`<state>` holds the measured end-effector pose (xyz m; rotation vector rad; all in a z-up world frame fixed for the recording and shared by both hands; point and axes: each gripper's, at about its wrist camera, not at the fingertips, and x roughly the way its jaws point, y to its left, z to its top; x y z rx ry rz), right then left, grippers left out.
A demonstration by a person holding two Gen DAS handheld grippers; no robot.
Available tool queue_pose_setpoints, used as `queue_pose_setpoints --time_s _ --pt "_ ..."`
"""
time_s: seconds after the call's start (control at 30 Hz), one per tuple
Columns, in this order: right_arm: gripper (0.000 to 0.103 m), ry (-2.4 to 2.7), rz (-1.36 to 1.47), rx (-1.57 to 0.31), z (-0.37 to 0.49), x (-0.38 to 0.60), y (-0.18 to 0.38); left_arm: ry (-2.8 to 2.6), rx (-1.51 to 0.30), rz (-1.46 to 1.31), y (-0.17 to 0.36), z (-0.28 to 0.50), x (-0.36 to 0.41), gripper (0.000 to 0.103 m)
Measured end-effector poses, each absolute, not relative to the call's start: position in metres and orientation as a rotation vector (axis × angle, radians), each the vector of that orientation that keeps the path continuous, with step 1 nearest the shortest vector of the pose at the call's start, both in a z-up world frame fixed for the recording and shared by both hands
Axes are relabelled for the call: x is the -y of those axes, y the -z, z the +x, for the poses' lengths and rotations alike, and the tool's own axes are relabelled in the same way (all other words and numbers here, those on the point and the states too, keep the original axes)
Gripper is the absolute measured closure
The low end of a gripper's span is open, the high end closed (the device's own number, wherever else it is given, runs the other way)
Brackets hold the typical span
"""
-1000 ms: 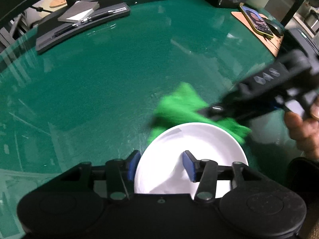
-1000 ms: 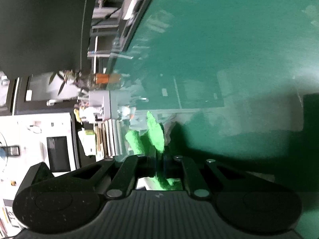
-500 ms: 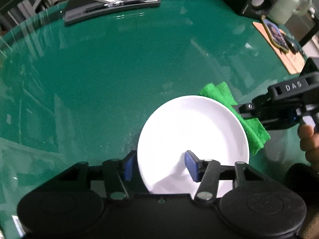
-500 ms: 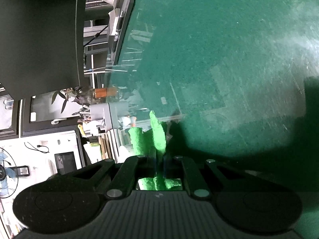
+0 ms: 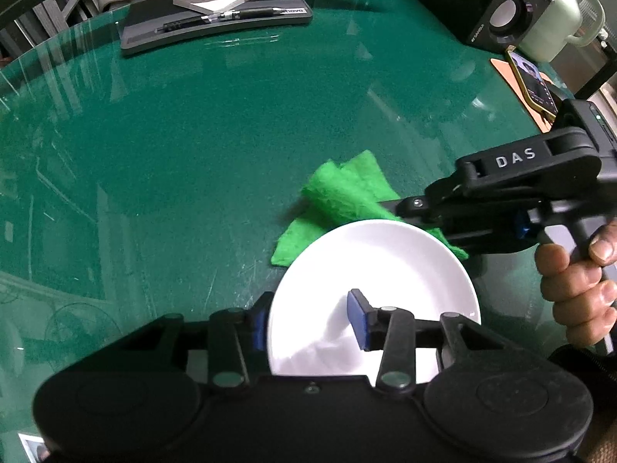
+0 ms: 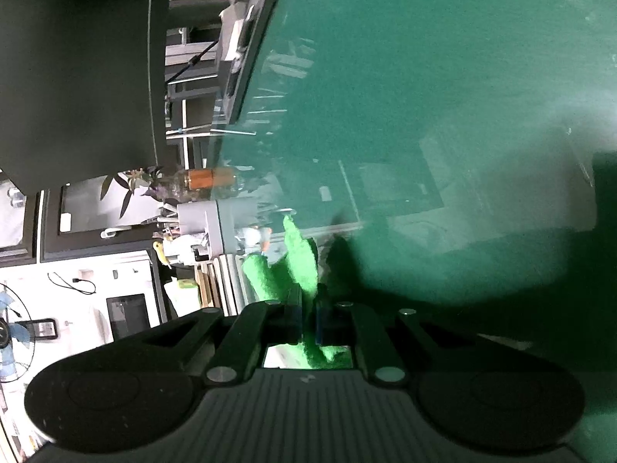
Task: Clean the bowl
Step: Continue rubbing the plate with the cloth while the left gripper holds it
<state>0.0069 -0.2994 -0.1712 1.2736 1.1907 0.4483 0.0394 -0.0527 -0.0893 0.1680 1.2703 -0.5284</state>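
Observation:
A white bowl [image 5: 385,266] sits low in the left wrist view on the green glass table [image 5: 193,135]. My left gripper [image 5: 308,322] straddles its near rim, one blue pad outside and one on the inner wall, and its jaws are closing on that rim. My right gripper [image 5: 389,208], held by a hand [image 5: 570,285], comes in from the right and is shut on a folded green cloth [image 5: 343,193]. The cloth hangs over the bowl's far rim and drapes onto the table. In the right wrist view the green cloth [image 6: 300,266] sticks out between the shut fingers of the right gripper [image 6: 308,308].
A monitor stand [image 5: 216,19] with a notepad and pen stands at the table's far edge. At the far right are a speaker [image 5: 497,4], a pale green kettle [image 5: 555,19] and a phone [image 5: 534,85] on an orange mat.
The right gripper has carried the cloth from the bowl's right rim towards its far left rim. The left gripper's jaws have drawn closer on the bowl, and its view has rolled.

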Motion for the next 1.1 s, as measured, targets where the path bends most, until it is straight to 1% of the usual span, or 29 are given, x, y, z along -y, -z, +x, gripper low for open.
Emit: queue_pose_setpoints --time_s 0.3,0.6,0.67,0.9,1.1 --pt "0.095 -0.436 1.292 -1.225 -0.030 0.330 0.168 0.546 -1.259 0.186 0.088 0.040 0.057 0.060" --pt "0.096 -0.471 1.218 -1.198 0.011 0.294 0.164 0.555 -1.259 0.202 0.087 0.039 0.058 0.058" --pt "0.096 -0.471 1.211 -1.195 0.005 0.299 0.161 0.564 -1.257 0.210 0.087 0.038 0.058 0.056" --pt "0.096 -0.467 1.241 -1.204 -0.016 0.324 0.160 0.570 -1.251 0.215 0.086 0.038 0.058 0.056" --pt "0.095 -0.519 1.215 -1.191 0.022 0.285 0.163 0.564 -1.254 0.223 0.085 0.038 0.059 0.054"
